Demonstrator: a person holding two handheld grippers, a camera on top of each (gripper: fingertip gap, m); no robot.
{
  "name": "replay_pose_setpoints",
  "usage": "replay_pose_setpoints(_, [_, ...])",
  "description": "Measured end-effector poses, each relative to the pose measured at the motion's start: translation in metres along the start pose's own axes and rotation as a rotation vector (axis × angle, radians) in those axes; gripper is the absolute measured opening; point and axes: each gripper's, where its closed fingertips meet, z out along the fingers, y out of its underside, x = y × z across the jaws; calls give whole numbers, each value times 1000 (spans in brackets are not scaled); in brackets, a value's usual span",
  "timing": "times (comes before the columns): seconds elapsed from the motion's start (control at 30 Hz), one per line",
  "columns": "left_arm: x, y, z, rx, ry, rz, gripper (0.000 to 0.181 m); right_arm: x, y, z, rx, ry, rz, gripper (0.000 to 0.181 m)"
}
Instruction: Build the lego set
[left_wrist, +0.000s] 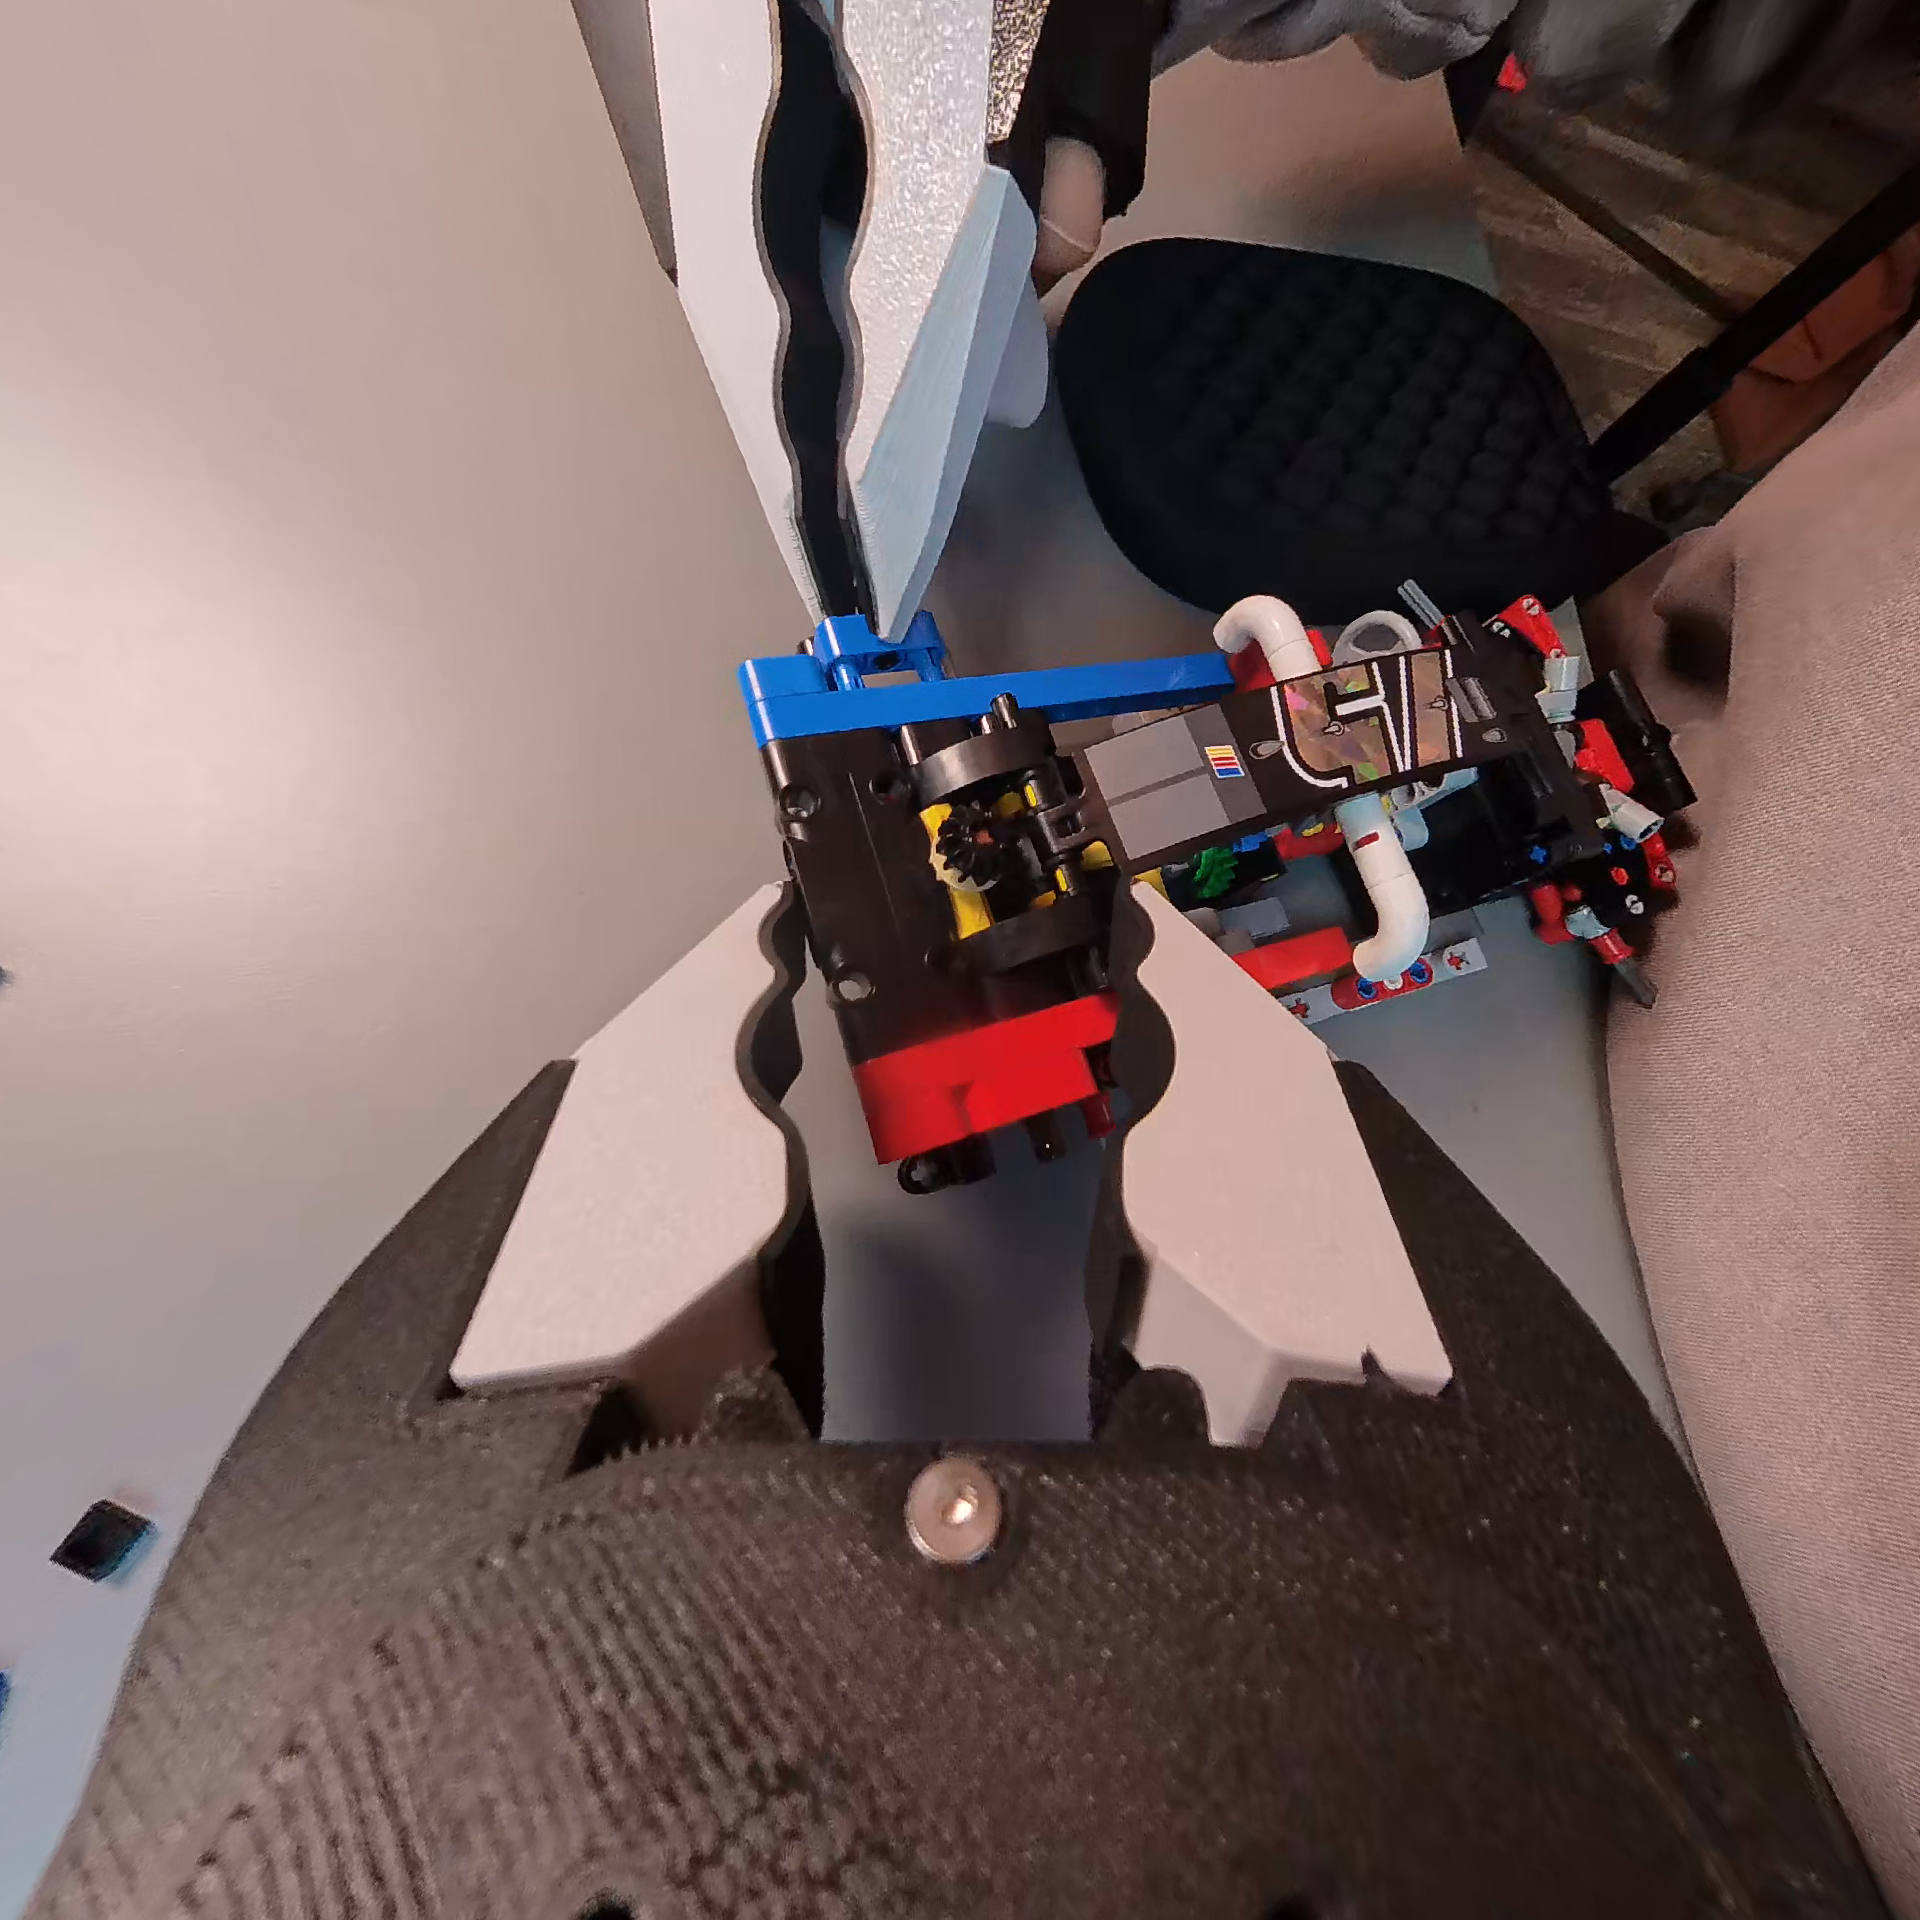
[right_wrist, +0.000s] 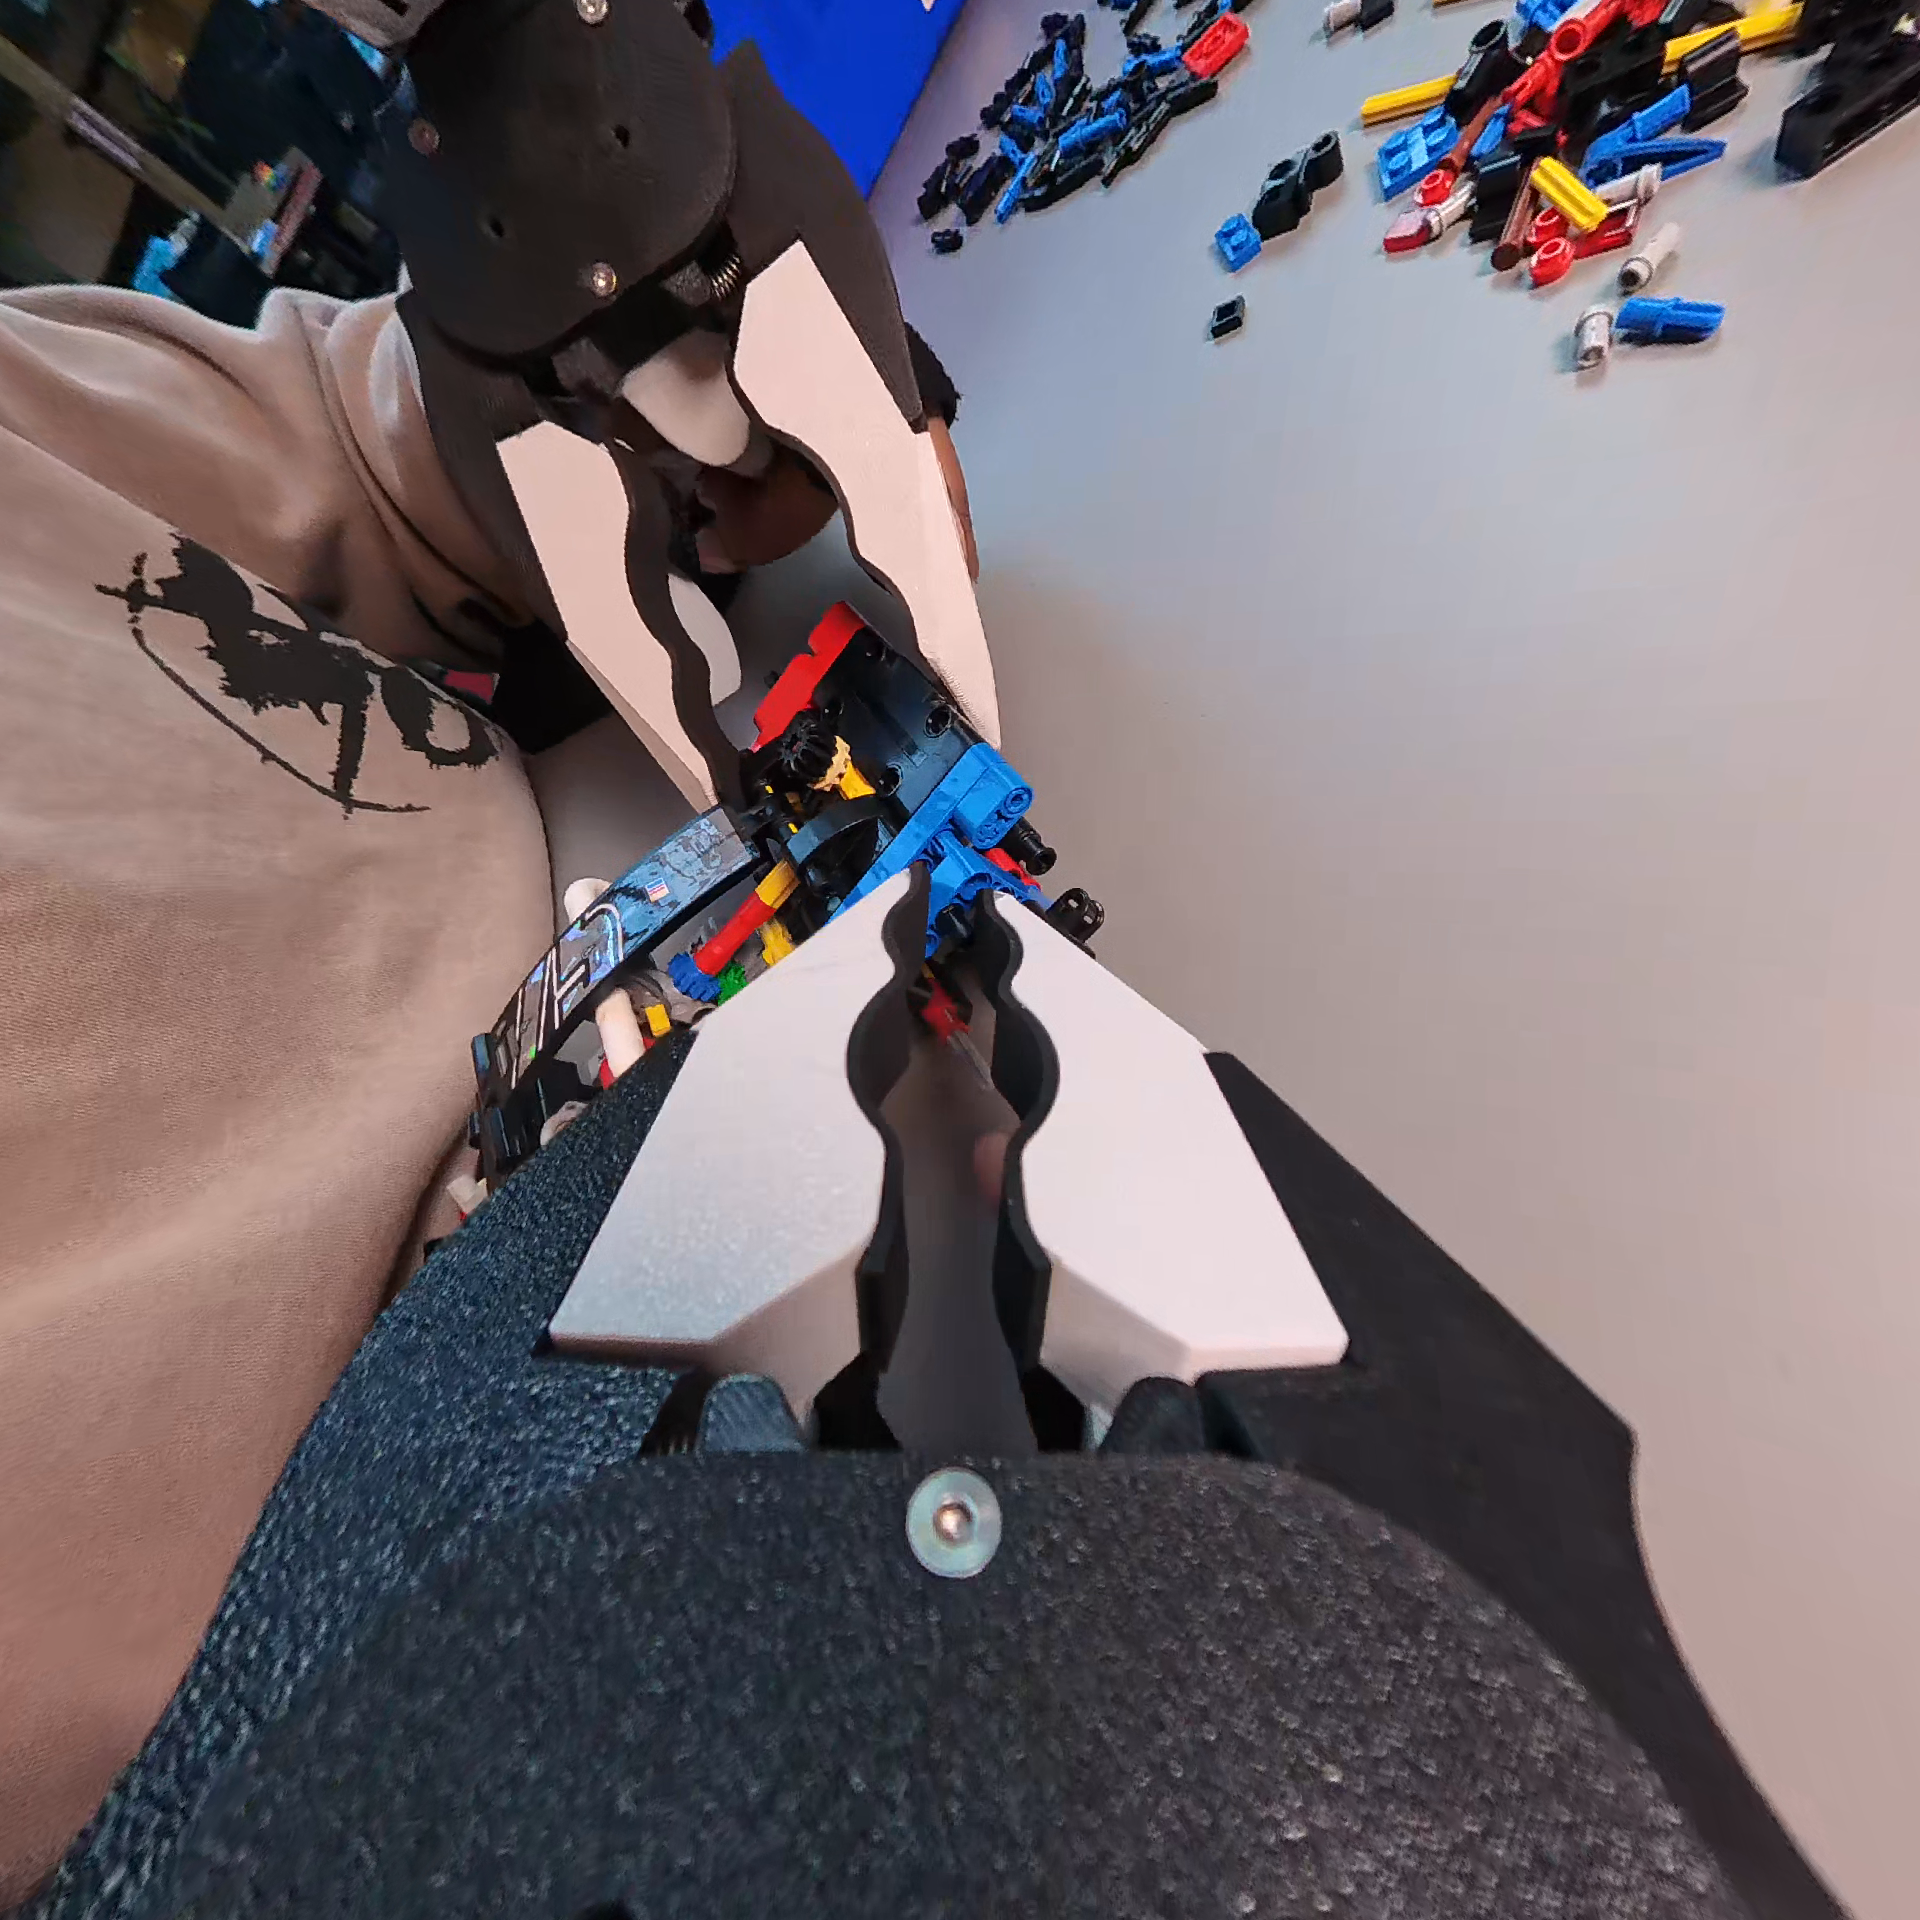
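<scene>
A part-built lego car (left_wrist: 1143, 821) in black, red, blue and yellow is held up above the grey table. My left gripper (left_wrist: 961, 914) is shut on its black and red end block (left_wrist: 935, 997). My right gripper (right_wrist: 951, 894) is shut on a small blue frame piece (right_wrist: 961, 842) at the blue beam of the same end; it also shows in the left wrist view (left_wrist: 883, 613), coming down from above. The left gripper shows in the right wrist view (right_wrist: 852, 727), clamped on the car (right_wrist: 790, 831). The car's long black decorated panel (left_wrist: 1351, 727) points toward the person.
Piles of loose lego pieces (right_wrist: 1538, 135) lie at the far side of the grey table (right_wrist: 1455, 831). A small black piece (left_wrist: 99, 1538) lies alone on the table. A person in a beige sweatshirt (right_wrist: 208, 831) sits close by, with a black chair seat (left_wrist: 1330, 416) below. The tips of one gripper are about 5 cm away from the tips of the other.
</scene>
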Motion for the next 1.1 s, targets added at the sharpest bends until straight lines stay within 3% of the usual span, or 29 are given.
replay_pose_setpoints(0.73, [3,-5,1,160,26,8,60,1,-3,1,162,59,148,10])
replay_pose_setpoints(1.1, [2,2,-11,136,26,-27,68,4,1,-4,72,33,174,13])
